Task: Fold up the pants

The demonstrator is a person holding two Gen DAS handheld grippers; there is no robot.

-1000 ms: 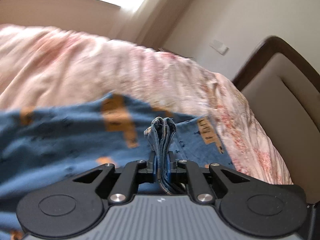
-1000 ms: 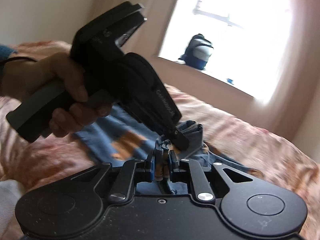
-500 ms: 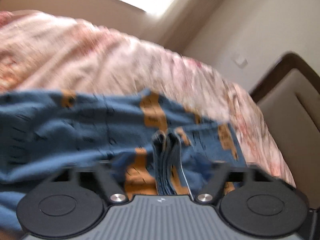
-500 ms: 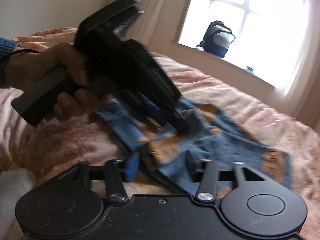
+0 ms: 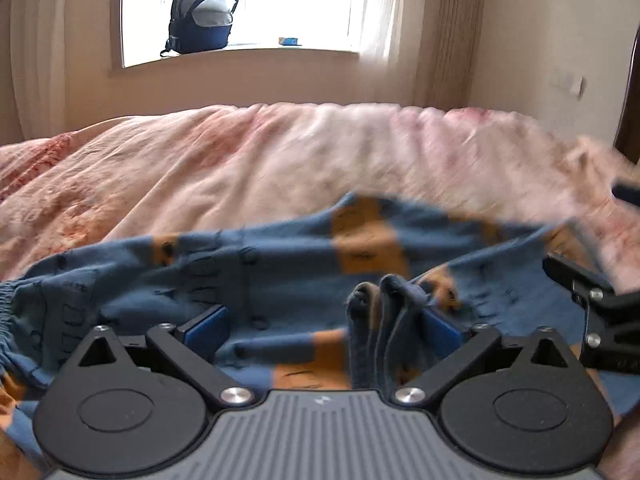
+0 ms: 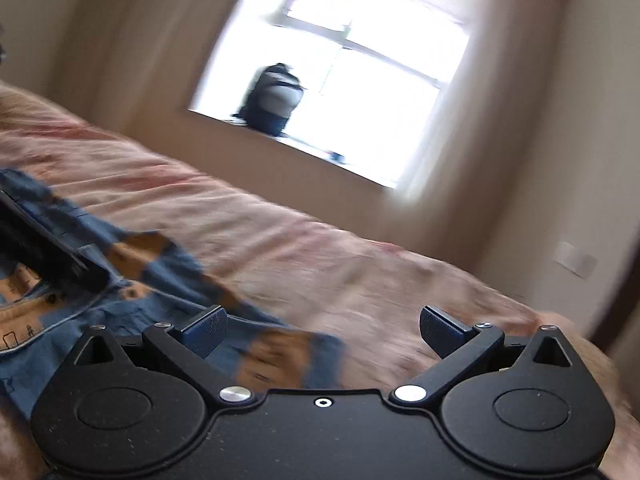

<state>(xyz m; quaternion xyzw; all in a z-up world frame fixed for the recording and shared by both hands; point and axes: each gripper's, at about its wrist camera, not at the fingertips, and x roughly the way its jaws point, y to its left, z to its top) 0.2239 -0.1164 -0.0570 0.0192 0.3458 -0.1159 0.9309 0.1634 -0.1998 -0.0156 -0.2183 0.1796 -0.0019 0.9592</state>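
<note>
Blue pants with orange patches [image 5: 260, 272] lie spread across the pink bedspread [image 5: 240, 168]. My left gripper [image 5: 324, 330] is open just above them; a bunched ridge of cloth [image 5: 380, 312] stands between its blue pads, leaning on the right pad, not pinched. My right gripper [image 6: 322, 330] is open and empty, over the pants' near edge [image 6: 276, 354] and the bedspread [image 6: 360, 264]. The right gripper's black frame shows at the right edge of the left wrist view [image 5: 600, 320]. The left gripper's body shows at the left edge of the right wrist view [image 6: 44, 256].
A dark backpack [image 5: 202, 16] stands on the windowsill [image 5: 248, 54] beyond the bed. A dark headboard edge [image 5: 630, 120] and a wall switch [image 5: 568, 82] are at the right. The backpack also shows blurred in the right wrist view [image 6: 276, 100].
Both grippers have opened and let go of the bunched pants cloth. The pants have dropped flat onto the bed. The right gripper has swung away to the right.
</note>
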